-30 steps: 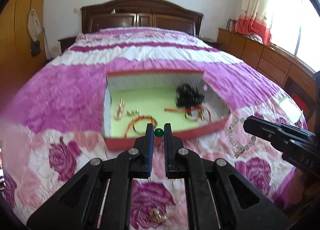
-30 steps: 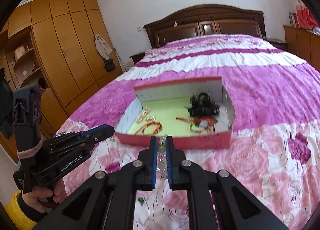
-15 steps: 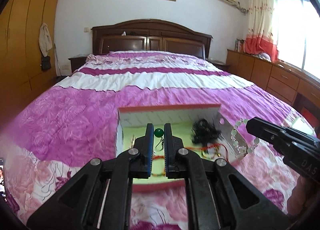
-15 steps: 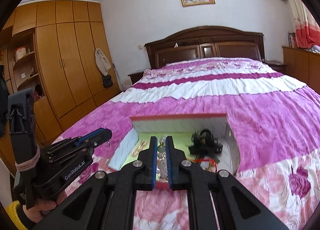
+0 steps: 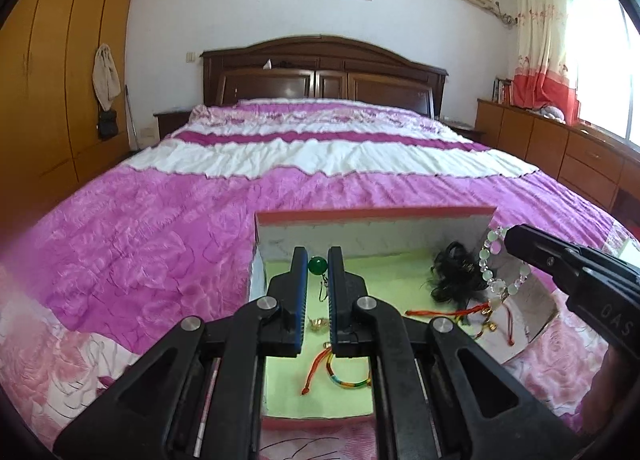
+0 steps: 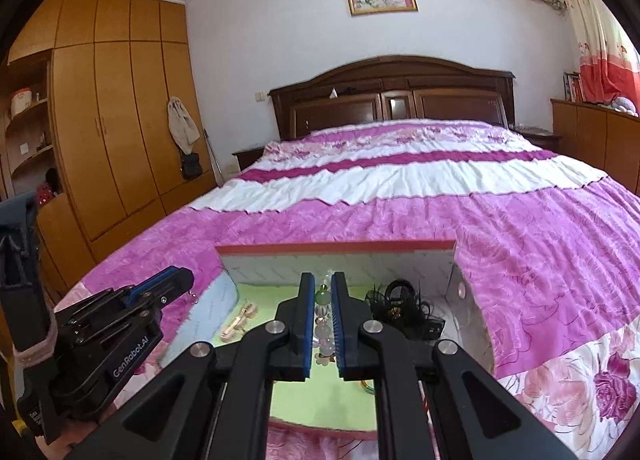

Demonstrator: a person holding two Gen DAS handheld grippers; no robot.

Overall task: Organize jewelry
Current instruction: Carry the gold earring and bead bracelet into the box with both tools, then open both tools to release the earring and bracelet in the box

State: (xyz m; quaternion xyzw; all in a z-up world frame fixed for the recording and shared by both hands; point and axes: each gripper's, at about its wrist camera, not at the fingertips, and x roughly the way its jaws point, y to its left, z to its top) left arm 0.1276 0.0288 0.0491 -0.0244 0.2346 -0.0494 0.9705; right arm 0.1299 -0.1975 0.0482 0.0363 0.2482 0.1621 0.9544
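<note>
Here, green-bead earring (image 5: pixel 318 265) between left gripper (image 5: pixel 318 260) fingertips

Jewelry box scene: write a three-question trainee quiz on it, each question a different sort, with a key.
1. True or false: the left gripper is shut on a green bead earring.
2. Multiple choice: what does the right gripper hold? A) a gold ring B) a pale bead bracelet C) a black hair tie
3. Fill in: the floor of the red-rimmed jewelry box is light ____.

Key: 1 true, with the bead pinched between the fingertips and its hook dangling below. 2 B, its beads showing between the blue pads. 3 green.
</note>
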